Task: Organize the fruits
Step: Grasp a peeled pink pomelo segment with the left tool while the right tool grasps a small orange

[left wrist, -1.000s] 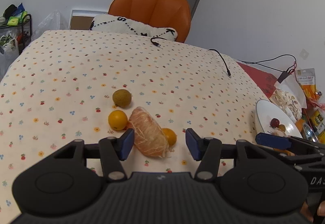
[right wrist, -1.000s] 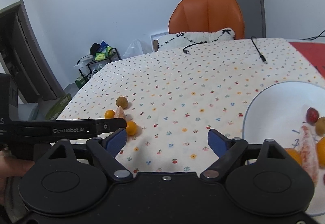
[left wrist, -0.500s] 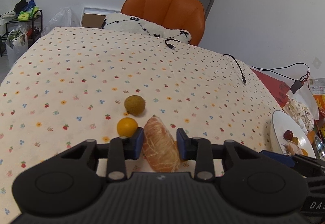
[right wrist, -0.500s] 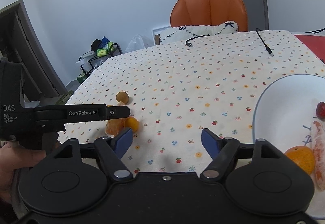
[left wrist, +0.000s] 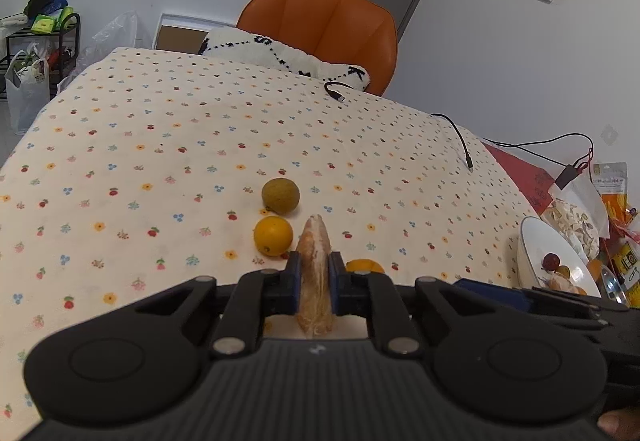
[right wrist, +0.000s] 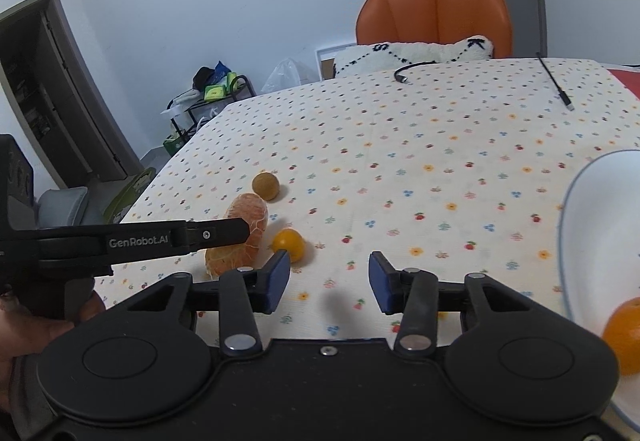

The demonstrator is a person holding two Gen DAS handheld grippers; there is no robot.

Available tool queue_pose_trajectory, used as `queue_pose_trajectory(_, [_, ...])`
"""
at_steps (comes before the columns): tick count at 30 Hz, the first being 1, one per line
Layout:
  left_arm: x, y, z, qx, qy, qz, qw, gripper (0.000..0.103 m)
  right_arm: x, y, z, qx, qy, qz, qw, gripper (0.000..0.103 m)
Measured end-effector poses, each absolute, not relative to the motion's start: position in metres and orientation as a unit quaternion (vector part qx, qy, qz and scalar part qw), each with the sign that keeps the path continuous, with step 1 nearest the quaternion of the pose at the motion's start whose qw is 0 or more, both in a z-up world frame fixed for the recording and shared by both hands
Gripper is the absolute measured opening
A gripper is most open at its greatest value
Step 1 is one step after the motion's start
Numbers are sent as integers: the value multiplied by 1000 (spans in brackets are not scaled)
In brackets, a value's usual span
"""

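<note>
A peeled citrus segment (left wrist: 316, 273) lies on the flowered tablecloth, and my left gripper (left wrist: 314, 283) is shut on it, blue pads pressing both sides. The right wrist view shows the same segment (right wrist: 244, 237) under the left gripper's arm. Around it lie a brownish round fruit (left wrist: 281, 195), a small orange (left wrist: 273, 235) and a second small orange (left wrist: 362, 266), half hidden by a finger. My right gripper (right wrist: 325, 277) hovers over bare cloth right of that orange (right wrist: 289, 243); its jaws are closing with nothing between them. A white plate (right wrist: 580, 241) with an orange (right wrist: 624, 333) sits at right.
An orange chair (left wrist: 324, 29) with a white cushion (left wrist: 288, 57) stands at the table's far edge. Black cables (left wrist: 460, 137) lie on the cloth at back right. Snack packets (left wrist: 592, 209) crowd the right side behind the plate (left wrist: 536, 249). A person's hand (right wrist: 24, 325) holds the left gripper.
My left gripper moved forward around the peeled segment and shut on it. My right gripper's jaws narrowed while it shifted slightly toward the loose fruits.
</note>
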State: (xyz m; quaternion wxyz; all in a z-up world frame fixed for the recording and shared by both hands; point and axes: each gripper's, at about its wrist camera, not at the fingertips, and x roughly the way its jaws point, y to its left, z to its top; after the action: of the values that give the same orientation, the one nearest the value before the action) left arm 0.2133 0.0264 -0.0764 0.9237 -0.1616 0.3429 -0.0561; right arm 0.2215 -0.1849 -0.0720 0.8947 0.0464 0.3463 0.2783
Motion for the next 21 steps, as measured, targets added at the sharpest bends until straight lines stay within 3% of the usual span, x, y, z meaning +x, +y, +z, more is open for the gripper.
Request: queue_pose_trajectory(21, [199, 43, -76, -155, 342, -47, 926, 16, 239, -144, -86, 30, 359, 300, 883, 34])
